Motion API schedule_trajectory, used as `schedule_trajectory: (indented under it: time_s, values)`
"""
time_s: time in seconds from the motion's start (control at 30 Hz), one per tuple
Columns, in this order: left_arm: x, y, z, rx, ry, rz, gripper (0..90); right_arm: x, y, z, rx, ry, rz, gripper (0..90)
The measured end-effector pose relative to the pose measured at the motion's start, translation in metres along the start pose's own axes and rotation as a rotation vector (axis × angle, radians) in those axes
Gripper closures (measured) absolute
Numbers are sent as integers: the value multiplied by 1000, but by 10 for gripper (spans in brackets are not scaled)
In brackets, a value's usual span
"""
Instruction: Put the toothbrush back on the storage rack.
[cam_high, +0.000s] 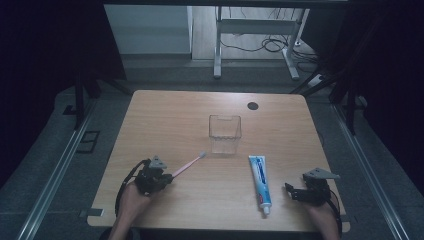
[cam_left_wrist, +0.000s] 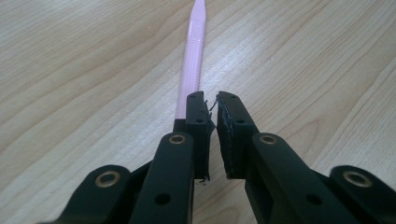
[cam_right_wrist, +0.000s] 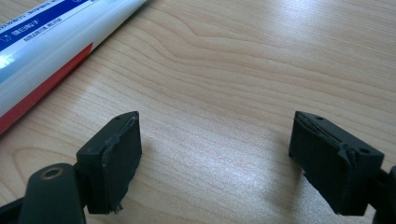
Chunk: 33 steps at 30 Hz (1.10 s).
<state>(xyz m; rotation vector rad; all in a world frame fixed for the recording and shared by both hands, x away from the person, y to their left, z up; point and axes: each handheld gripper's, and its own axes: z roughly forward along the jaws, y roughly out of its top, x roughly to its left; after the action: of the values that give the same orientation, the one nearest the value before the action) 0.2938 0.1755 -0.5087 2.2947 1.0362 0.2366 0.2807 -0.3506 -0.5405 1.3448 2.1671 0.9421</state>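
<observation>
A pink toothbrush (cam_high: 187, 164) lies on the wooden table (cam_high: 165, 115), bristles toward a clear plastic cup (cam_high: 225, 134). My left gripper (cam_high: 167, 179) is at the handle's near end. In the left gripper view its jaws (cam_left_wrist: 212, 98) stand a narrow slit apart with nothing between the pads. The pink handle (cam_left_wrist: 192, 60) runs up to the left jaw's tip and slips beside or beneath it. A white and blue toothpaste tube (cam_high: 260, 182) lies right of centre. My right gripper (cam_high: 290, 191) rests just right of it, open wide over bare wood (cam_right_wrist: 215, 126), with the tube (cam_right_wrist: 42, 42) at the upper left.
A black round spot (cam_high: 253, 105) marks the table's far side. Beyond the table stand a desk frame's white legs (cam_high: 217, 50) and cables on the floor. Dark curtains flank both sides.
</observation>
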Motion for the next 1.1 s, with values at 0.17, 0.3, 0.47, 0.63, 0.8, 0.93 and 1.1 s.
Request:
schedule_trajectory:
  time_s: [0.17, 0.3, 0.47, 0.63, 0.8, 0.93, 1.1]
  values:
    - [5, 5, -3, 51, 5, 21, 815, 0, 0, 0, 0, 0, 0, 167]
    - [10, 9, -1, 107, 18, 28, 802, 0, 0, 0, 1, 0, 1, 167]
    - [16, 19, 3, 171, 9, 26, 782, 0, 0, 0, 1, 0, 2, 167]
    - [18, 26, 6, 206, 3, 32, 773, 0, 0, 0, 1, 0, 2, 167]
    - [15, 38, 12, 268, 7, 56, 745, 0, 0, 0, 1, -1, 1, 167]
    - [14, 44, 15, 301, 6, 69, 741, 0, 0, 0, 1, -1, 1, 167]
    - [12, 55, 21, 351, -3, 78, 741, 0, 0, 0, 1, -1, 1, 167]
